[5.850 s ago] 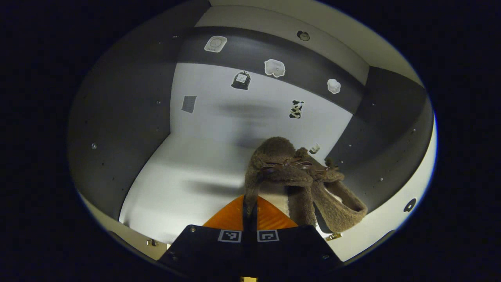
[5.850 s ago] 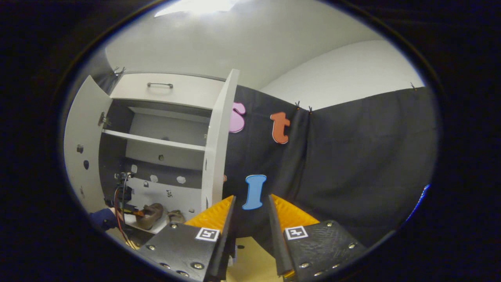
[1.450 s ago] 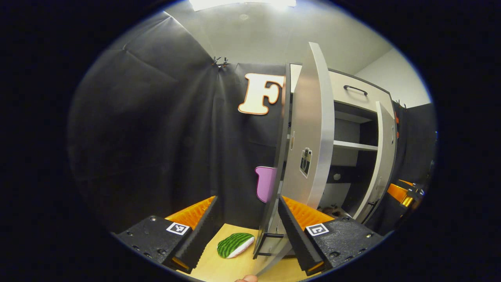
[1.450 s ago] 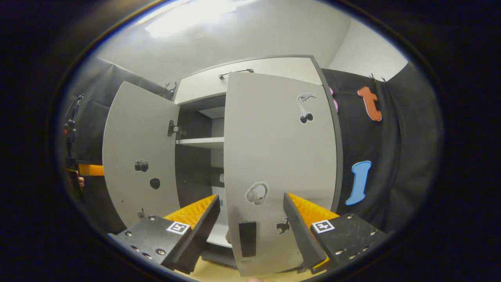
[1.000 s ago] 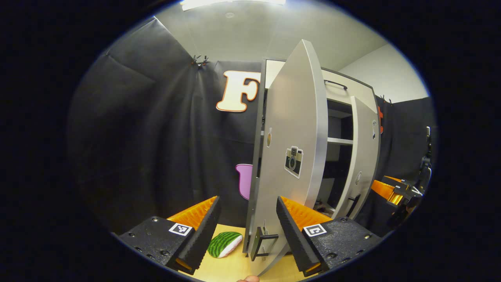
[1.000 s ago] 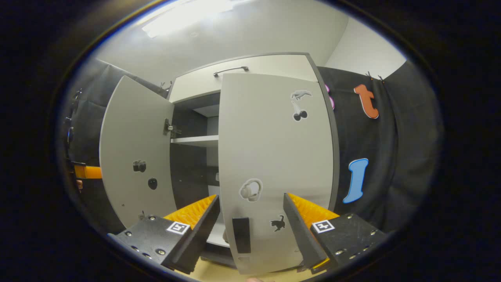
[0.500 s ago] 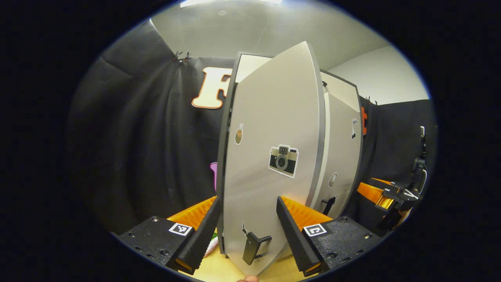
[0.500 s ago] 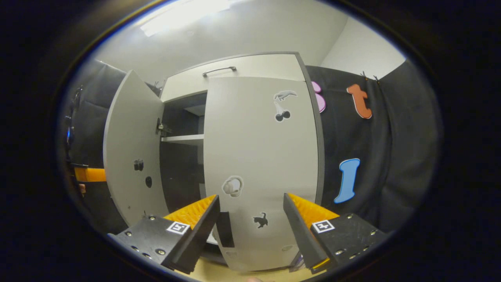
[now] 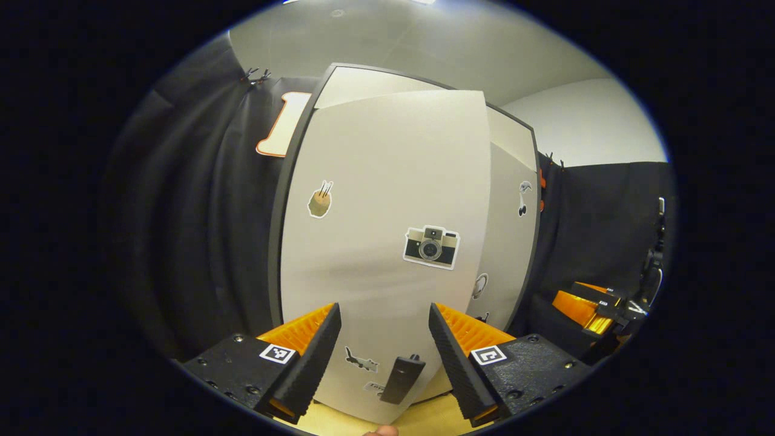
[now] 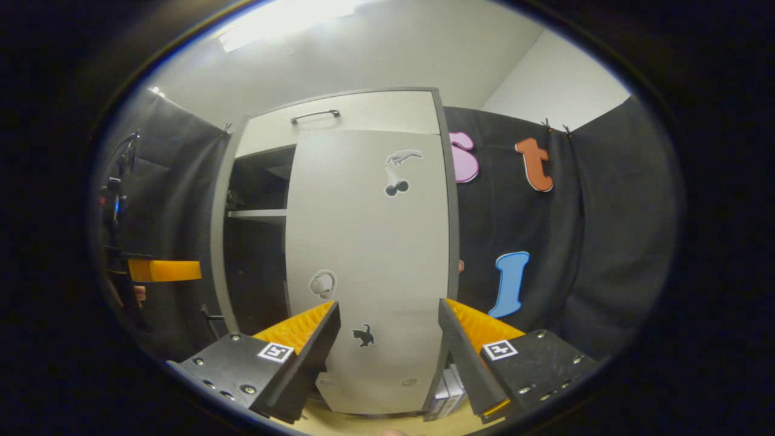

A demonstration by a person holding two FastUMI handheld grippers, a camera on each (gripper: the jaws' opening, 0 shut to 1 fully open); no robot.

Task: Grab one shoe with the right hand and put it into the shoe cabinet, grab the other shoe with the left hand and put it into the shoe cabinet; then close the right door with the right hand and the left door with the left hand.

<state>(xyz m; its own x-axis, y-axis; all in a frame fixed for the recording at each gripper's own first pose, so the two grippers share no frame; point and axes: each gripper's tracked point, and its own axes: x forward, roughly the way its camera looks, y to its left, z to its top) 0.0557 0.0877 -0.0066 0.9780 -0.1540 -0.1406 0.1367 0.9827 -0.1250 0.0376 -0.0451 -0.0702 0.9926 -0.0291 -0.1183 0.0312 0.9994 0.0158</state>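
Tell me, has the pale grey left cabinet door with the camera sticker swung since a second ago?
Yes. The pale grey left cabinet door has swung toward shut against the dark cabinet frame, covering the interior shelf.

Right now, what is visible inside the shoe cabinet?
Through the gap beside the right door, one shelf and dark interior show. The shoes are not visible; the doors cover the rest.
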